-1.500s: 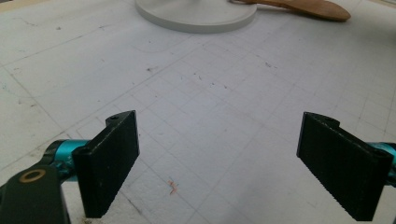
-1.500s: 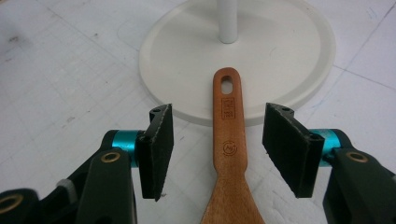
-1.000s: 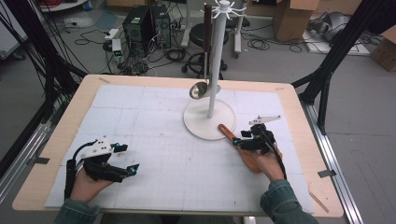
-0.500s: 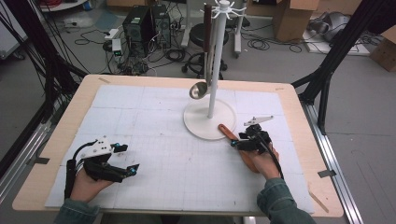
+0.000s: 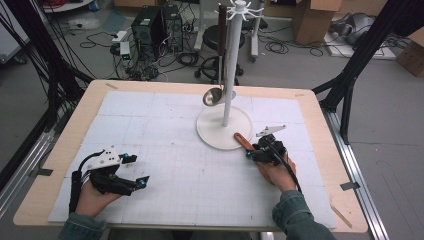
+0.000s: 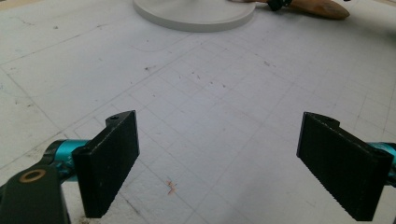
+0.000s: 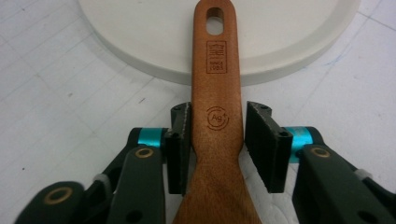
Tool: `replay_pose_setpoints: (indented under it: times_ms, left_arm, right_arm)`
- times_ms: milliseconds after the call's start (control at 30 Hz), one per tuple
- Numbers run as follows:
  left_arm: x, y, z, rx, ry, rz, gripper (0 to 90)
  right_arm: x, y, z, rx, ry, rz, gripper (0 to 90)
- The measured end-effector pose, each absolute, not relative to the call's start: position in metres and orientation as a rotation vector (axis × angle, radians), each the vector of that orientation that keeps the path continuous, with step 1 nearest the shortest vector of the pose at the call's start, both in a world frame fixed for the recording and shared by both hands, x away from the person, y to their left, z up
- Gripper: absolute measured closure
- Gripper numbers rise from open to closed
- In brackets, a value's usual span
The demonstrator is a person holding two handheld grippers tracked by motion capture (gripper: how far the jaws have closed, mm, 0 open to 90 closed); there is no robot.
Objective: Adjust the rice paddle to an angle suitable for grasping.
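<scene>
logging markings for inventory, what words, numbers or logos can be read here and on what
"Ag+" in a ring: burned into the wooden spatula handle, between the right gripper's jaws.
"SINCE 1983": lower lines of a small boxed stamp higher up the same handle; the characters above them are too small to read.
Grid mat, white stand base: no text visible.

Overhead plus two close jaw-level cameras
</scene>
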State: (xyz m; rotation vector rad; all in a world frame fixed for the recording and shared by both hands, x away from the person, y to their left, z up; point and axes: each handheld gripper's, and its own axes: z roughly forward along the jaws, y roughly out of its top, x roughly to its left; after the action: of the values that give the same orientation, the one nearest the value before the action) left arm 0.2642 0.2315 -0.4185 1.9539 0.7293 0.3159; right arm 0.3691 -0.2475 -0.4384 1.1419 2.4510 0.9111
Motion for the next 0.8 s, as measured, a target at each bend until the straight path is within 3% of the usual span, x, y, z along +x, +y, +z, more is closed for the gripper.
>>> replay_pose_setpoints:
  times_ms: [800]
  left_arm:
    - [0.264, 0.232, -0.418, 1.944, 0.732, 0.317, 13.6]
  right_arm:
    - [0.352, -0.241, -0.424, 1.215, 2.484, 1.066, 65.0]
